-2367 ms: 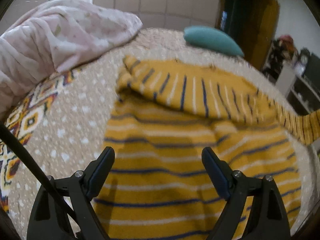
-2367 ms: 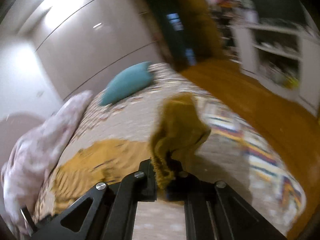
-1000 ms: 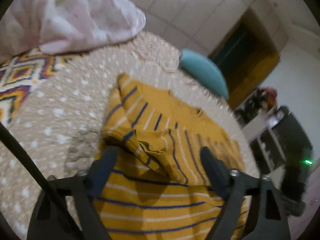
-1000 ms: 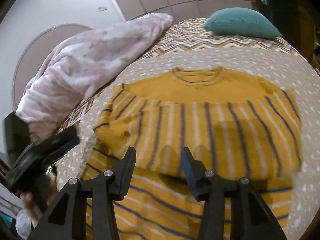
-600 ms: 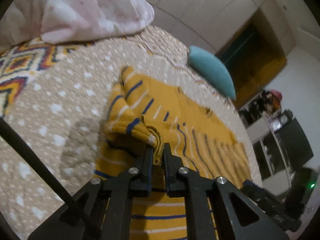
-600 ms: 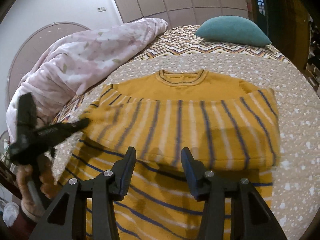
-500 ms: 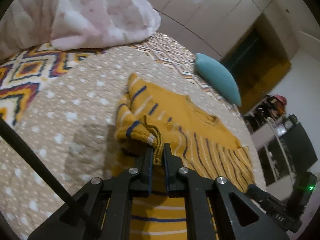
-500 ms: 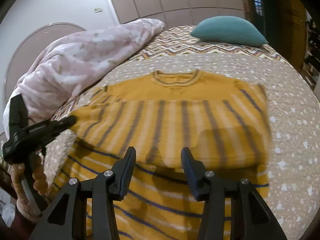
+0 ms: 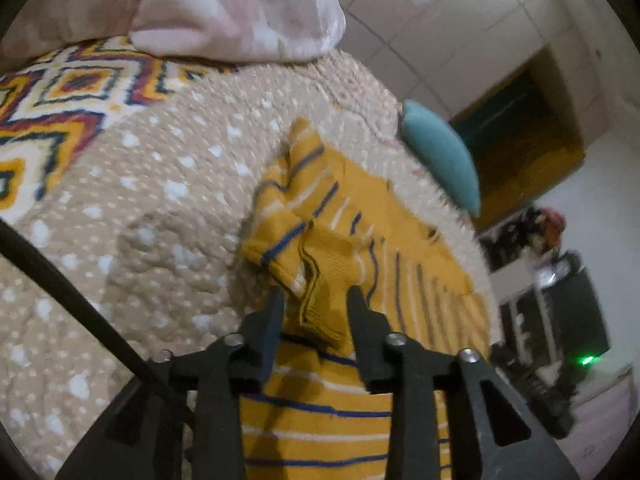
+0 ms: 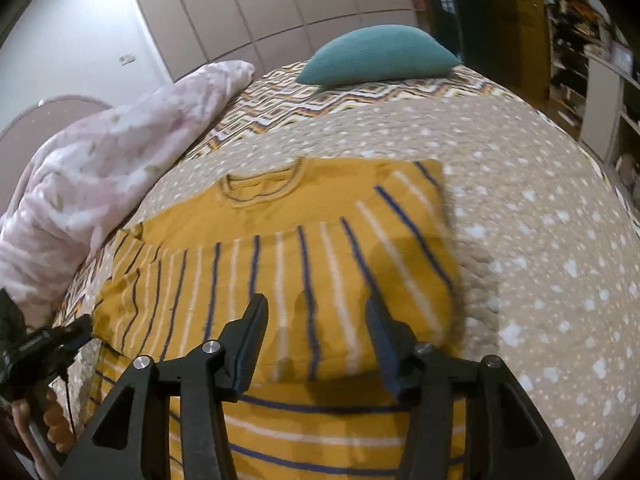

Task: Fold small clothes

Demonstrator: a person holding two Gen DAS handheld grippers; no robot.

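Beige dotted bedspread (image 10: 540, 208) covers the bed, with a pink blanket (image 10: 104, 168) at 9 o'clock and a teal pillow (image 10: 380, 54) at 12 o'clock. Yellow striped sweater (image 10: 304, 248) lies flat at centre, both sleeves folded across the chest. Right gripper (image 10: 316, 312) hovers over the folded sleeves, jaws spread, holding nothing. Left gripper (image 9: 316, 300) sits at the sweater's 9 o'clock edge, jaws parted, with the sleeve cuff (image 9: 324, 276) bunched loosely between them. Only the right wrist view shows the neckline and the person's hand (image 10: 52, 416) on the left tool.
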